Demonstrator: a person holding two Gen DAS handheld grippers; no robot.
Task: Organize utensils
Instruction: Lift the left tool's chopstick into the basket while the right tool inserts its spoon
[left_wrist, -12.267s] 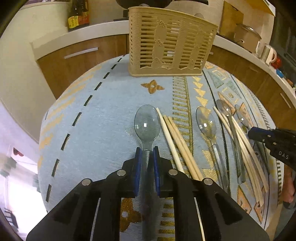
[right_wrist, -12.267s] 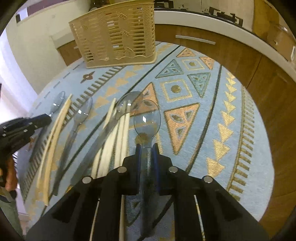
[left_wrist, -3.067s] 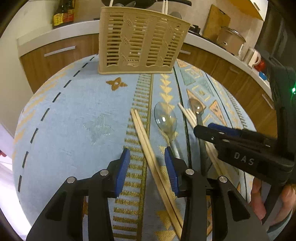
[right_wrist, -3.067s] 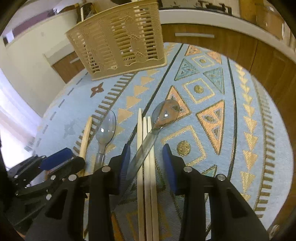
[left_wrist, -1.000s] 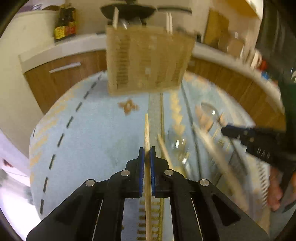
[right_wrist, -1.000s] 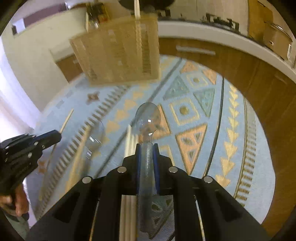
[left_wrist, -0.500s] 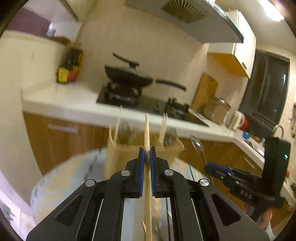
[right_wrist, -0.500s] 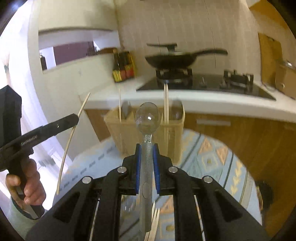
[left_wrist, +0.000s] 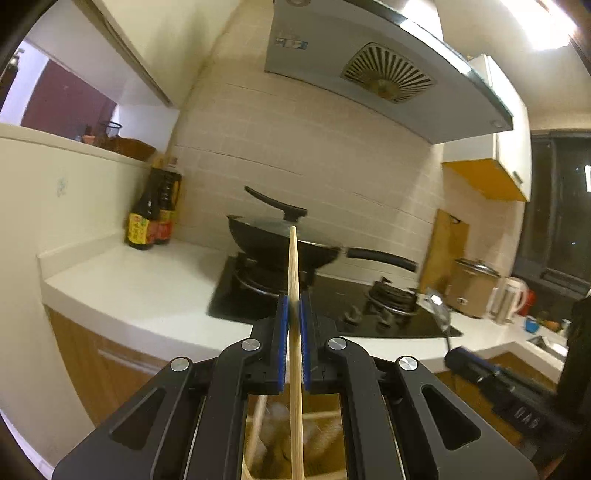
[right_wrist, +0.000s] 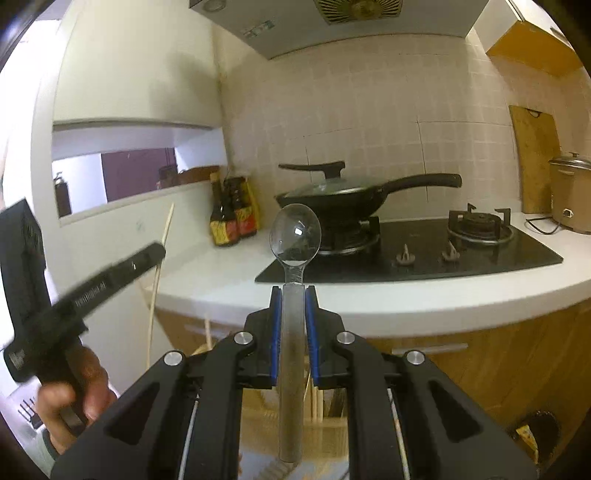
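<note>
At far left of the right wrist view, a person's hand (right_wrist: 74, 391) grips the left gripper (right_wrist: 157, 251), its fingers pinched on one wooden chopstick (right_wrist: 168, 221) that stands near upright; the likely reason is to bring the stick tip-down into a holder. Seen from the left wrist camera, the same chopstick (left_wrist: 294, 280) runs straight up between the blue pads (left_wrist: 282, 325), which press on it from both sides with no gap showing. Below that gripper, a beige utensil basket (left_wrist: 325, 435) shows blurred through the frame, with sticks already standing in it; the carry appears aimed at it. Centre of the right wrist view, the right gripper (right_wrist: 293, 291) holds a clear plastic spoon (right_wrist: 294, 236) by its handle, fingers closed against the handle's edges, bowl upward, presumably so the handle goes in first. Basket (right_wrist: 325, 410) lies low and blurred beneath the spoon handle. Which compartment each item is meant for cannot be told. Behind: soy sauce bottles (right_wrist: 232, 221), a lidded wok (right_wrist: 332, 199) on the gas hob (right_wrist: 480, 251), and a rice cooker (right_wrist: 570, 192) at far right, none involved. Both items look lifted clear, neither yet lowered in.
</note>
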